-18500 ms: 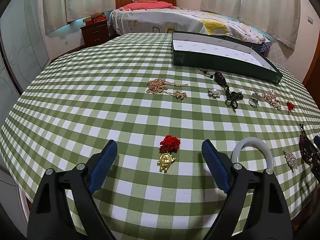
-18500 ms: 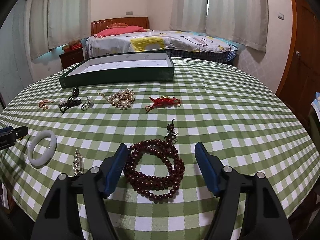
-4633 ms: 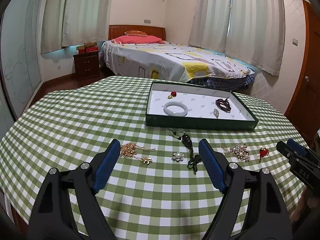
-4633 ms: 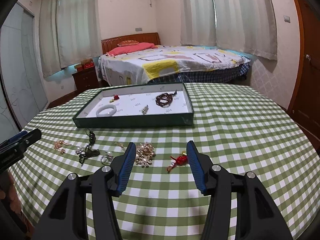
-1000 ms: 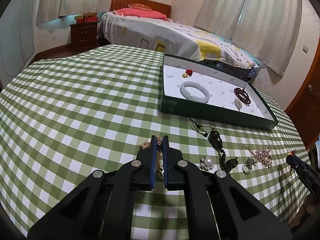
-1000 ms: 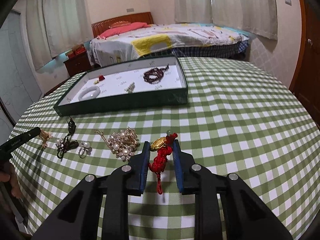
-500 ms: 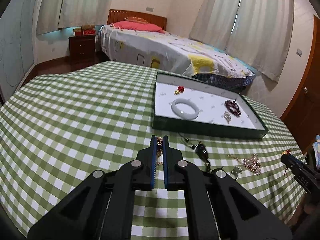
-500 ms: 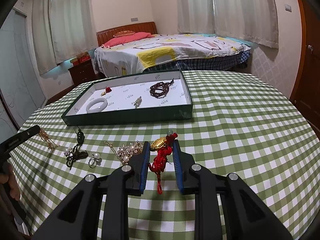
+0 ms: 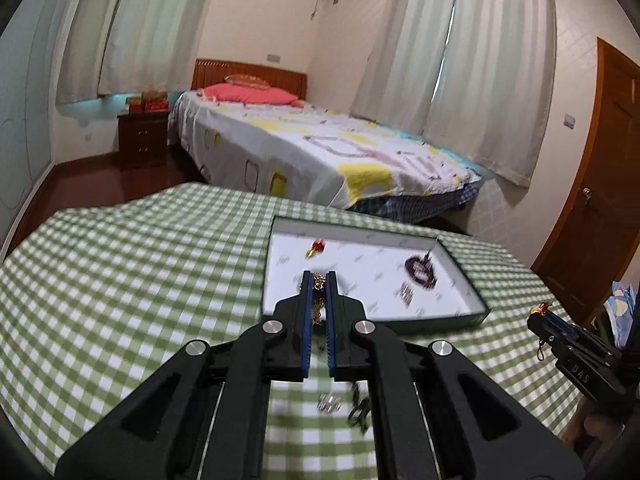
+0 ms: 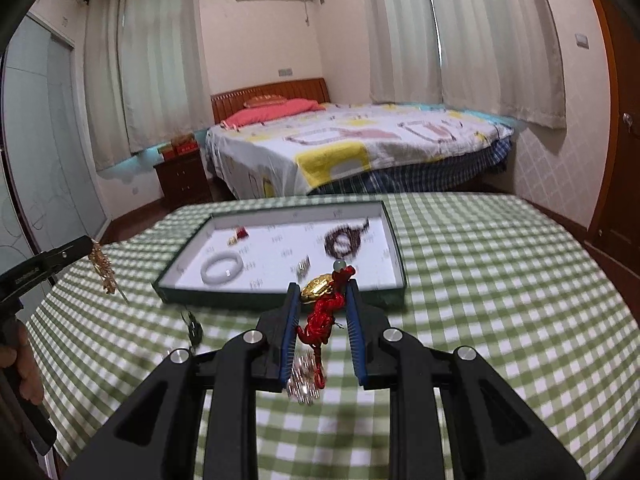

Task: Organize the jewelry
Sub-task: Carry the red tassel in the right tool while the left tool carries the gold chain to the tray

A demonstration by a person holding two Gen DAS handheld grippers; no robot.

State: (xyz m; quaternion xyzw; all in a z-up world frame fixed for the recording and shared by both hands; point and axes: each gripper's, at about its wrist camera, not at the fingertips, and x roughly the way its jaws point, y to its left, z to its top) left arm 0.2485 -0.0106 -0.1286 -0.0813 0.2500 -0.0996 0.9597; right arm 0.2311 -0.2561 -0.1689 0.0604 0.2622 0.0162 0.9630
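Two grippers, left gripper point(image 9: 319, 280) with fingers pinched tight on a gold chain point(image 10: 103, 268) and right gripper point(image 10: 323, 292) squeezing a red knot charm point(image 10: 323, 312), hang mid-frame before the tray point(image 10: 394, 240), probably dropping both inside next.

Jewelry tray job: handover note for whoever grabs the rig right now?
Left claw: shut on the gold chain, lifted clear of the checked tablecloth.
Right claw: shut on the red knot charm, also off the cloth.
Tray: already holds the white bangle, the dark bead bracelet, a small red and gold charm and a small silver piece.
Left on the cloth: the black cord pendant, the pearl cluster, and a small silver item.
Next: probably set both held pieces in the tray, then fetch the rest.
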